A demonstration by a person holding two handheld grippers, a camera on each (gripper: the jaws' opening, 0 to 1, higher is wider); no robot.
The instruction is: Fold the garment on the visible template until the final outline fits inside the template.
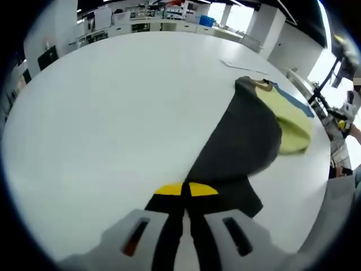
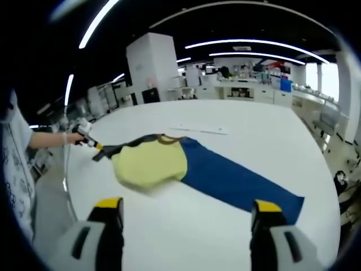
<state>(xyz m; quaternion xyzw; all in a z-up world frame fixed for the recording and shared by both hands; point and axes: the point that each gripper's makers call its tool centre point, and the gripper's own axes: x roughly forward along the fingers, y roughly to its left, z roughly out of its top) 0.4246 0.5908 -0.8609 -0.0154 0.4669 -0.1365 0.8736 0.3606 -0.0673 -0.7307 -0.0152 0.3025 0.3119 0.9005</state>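
Left claw drags a fold of the garment across the bench – the fold can slip or land crooked.

The left claw (image 1: 183,195) is pressed together on the dark edge of the garment (image 2: 197,166), which lies on the white bench (image 1: 113,113). The right claw (image 2: 186,217) is spread, holding nothing – so nothing pins the blue part. I judge 2 risks: the cloth slides as 1 piece, or the thin pinch lets go.

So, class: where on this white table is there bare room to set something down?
Bare: the wide table stretch beside the garment's dark side, and the strip between the garment's blue part and the right gripper. Crowded: the garment's corner where the left gripper is shut.
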